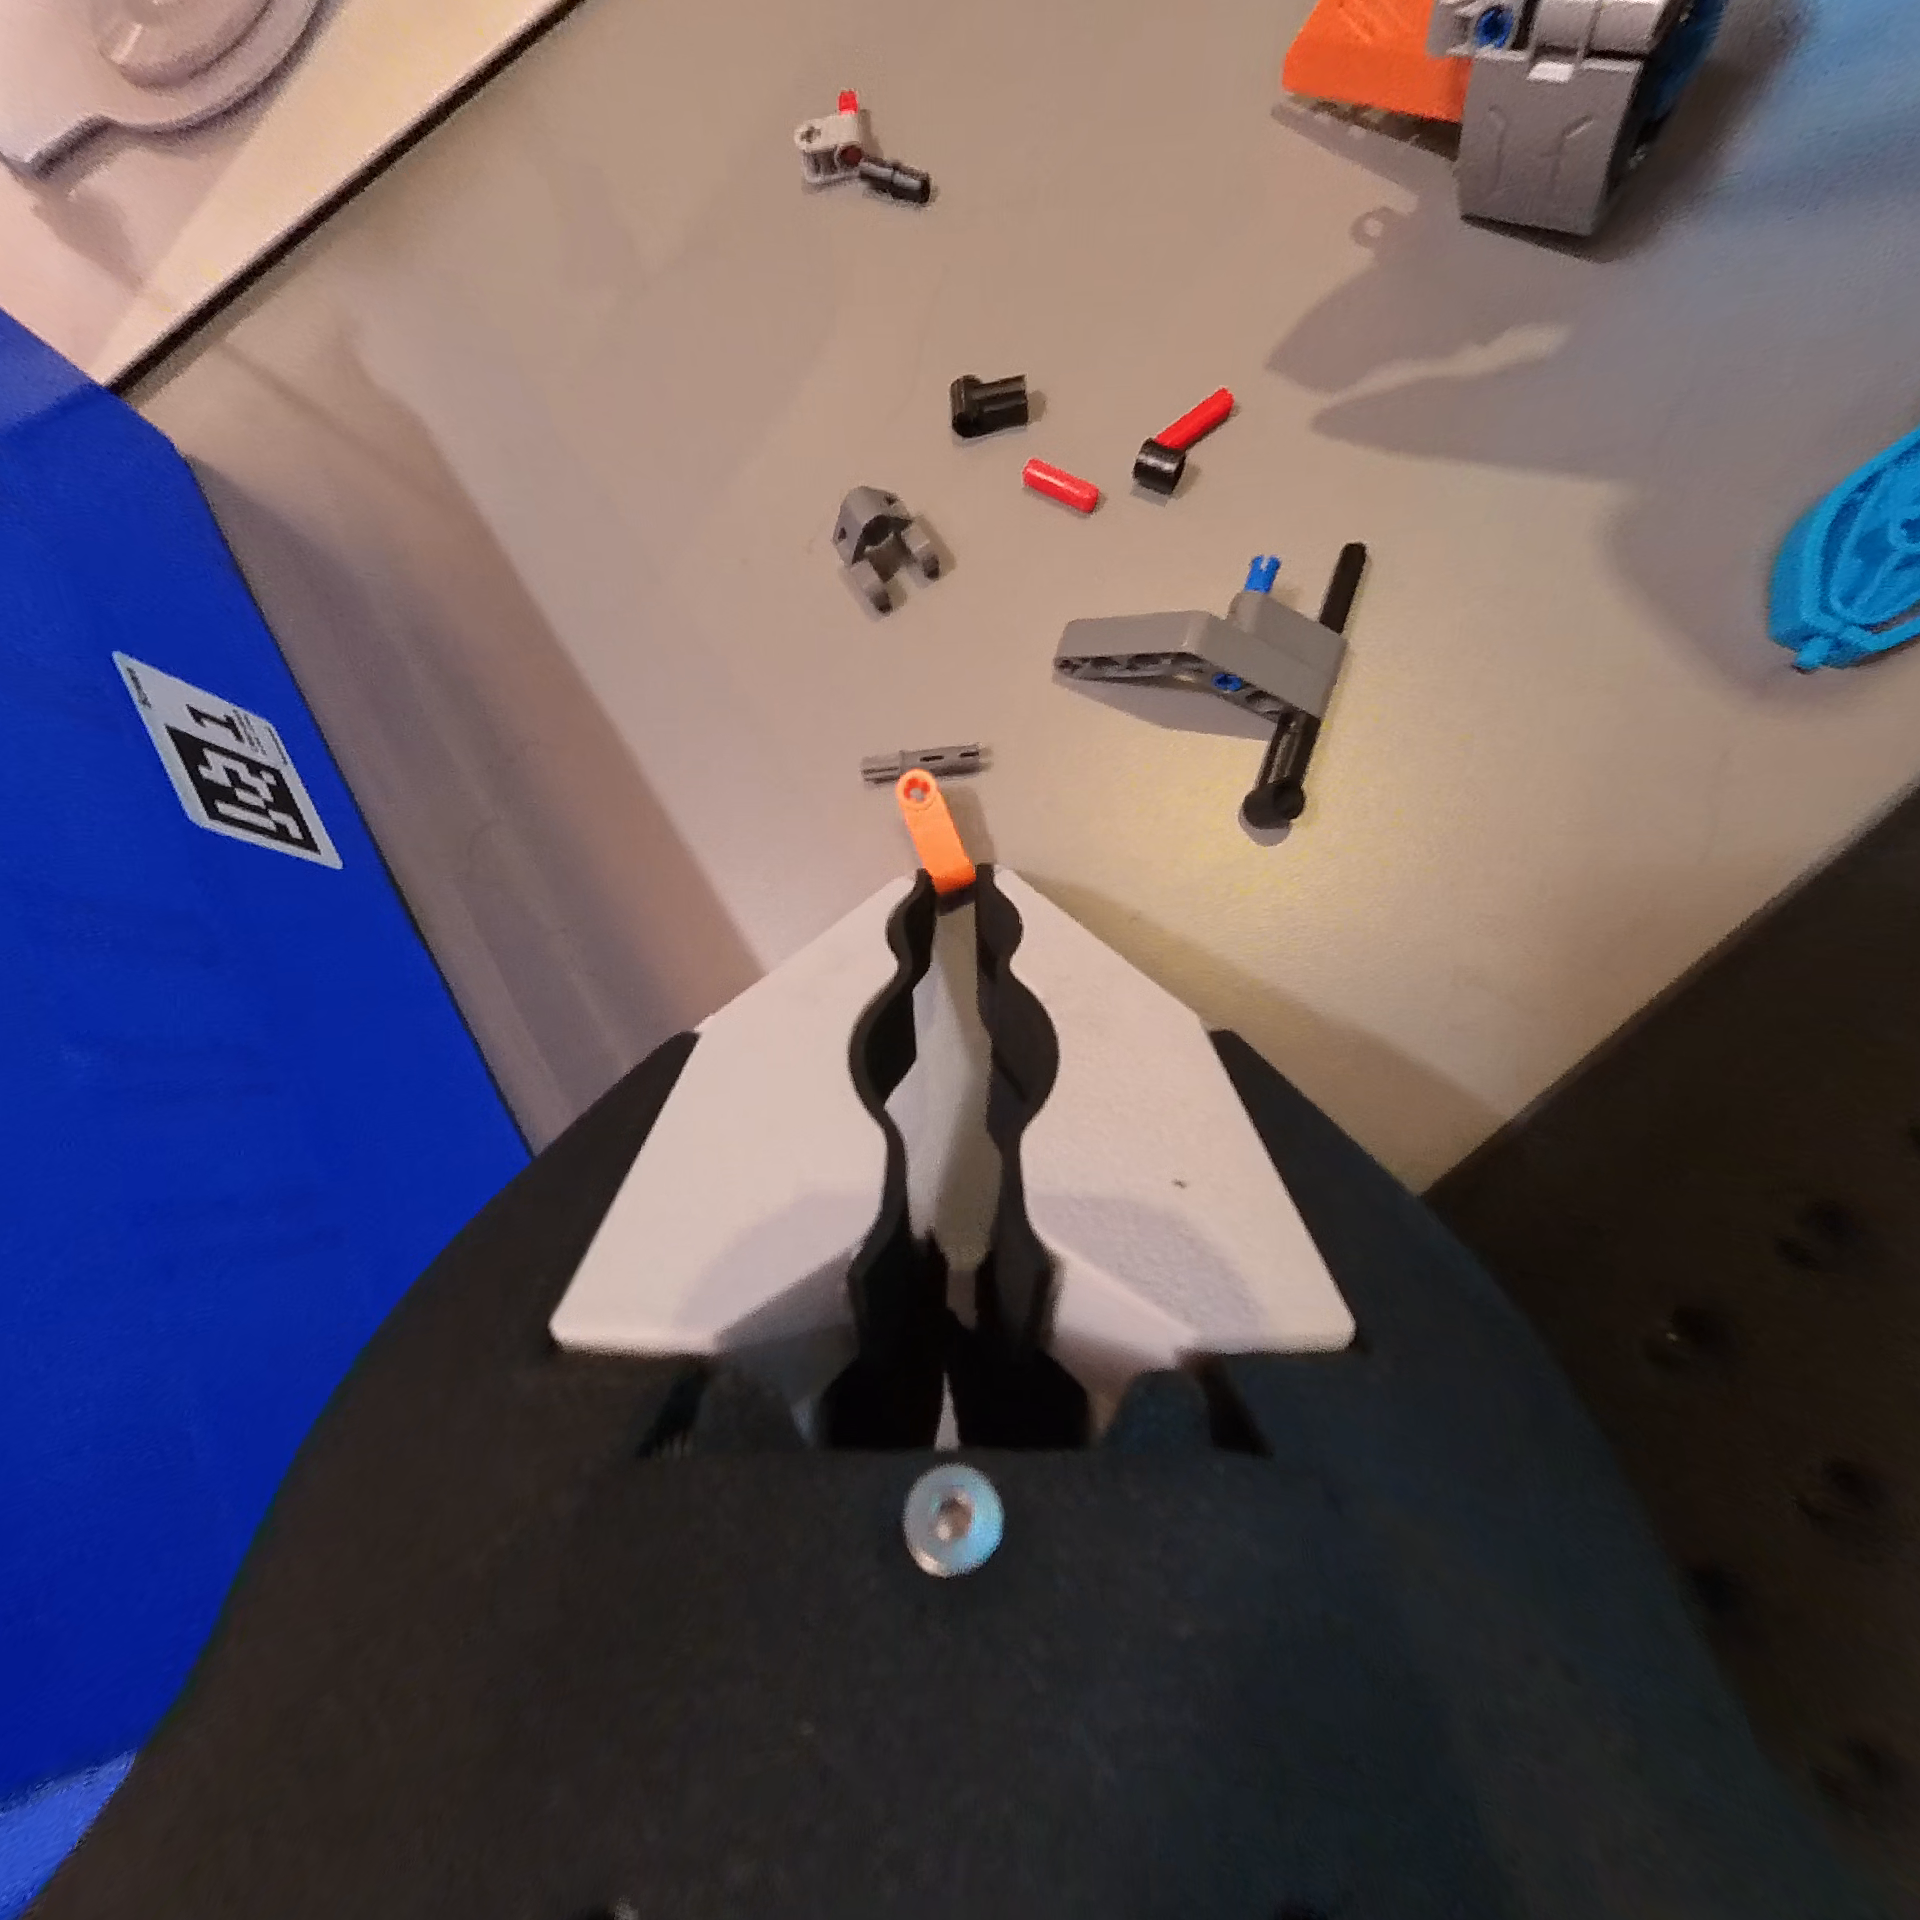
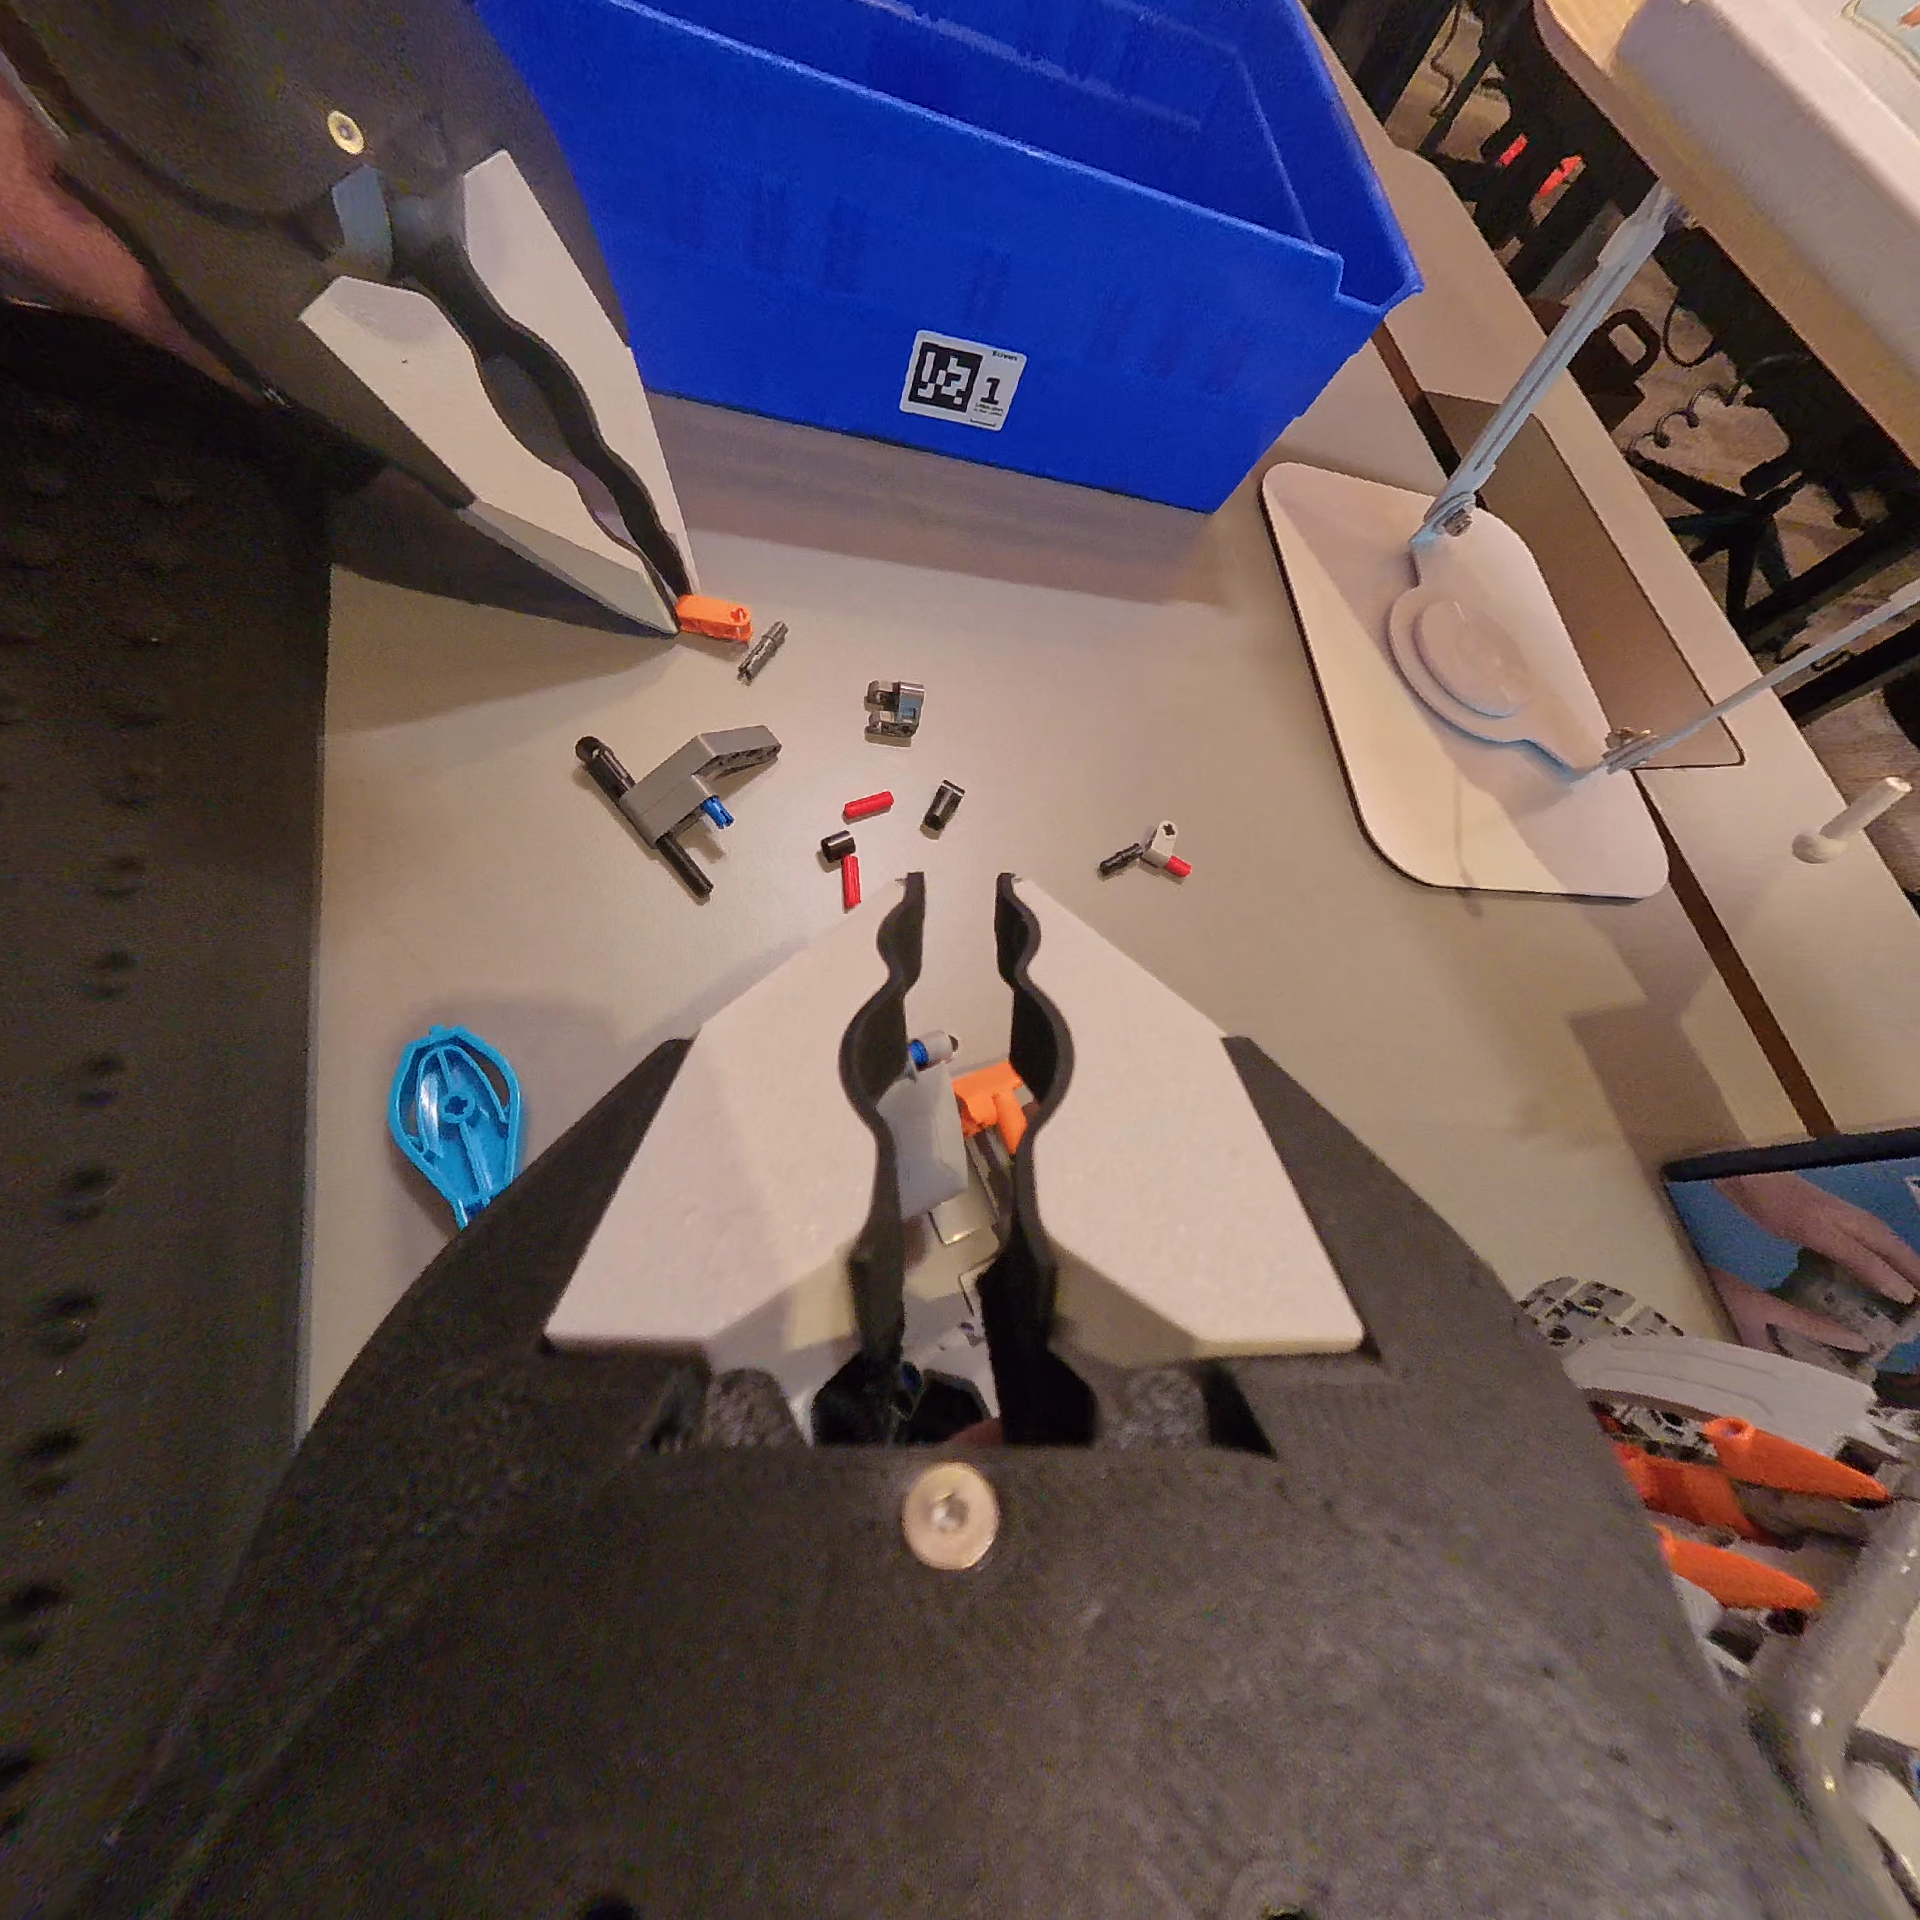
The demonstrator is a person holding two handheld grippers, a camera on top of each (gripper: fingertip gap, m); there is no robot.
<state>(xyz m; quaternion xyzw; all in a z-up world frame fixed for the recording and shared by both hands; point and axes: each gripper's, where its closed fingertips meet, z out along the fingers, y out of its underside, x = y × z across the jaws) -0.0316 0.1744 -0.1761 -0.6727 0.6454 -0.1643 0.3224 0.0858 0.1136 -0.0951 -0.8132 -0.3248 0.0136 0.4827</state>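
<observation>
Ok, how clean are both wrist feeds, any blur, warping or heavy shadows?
Left wrist view: small orange plastic link in the shut left gripper is sharp; blue plastic bin soft, edges bowed. Right wrist view: right gripper sharp, long shadows across the grey tabletop, corners warped.

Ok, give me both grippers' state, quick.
Left gripper: shut on the orange piece.
Right gripper: open, around the grey model without clamping it.
</observation>
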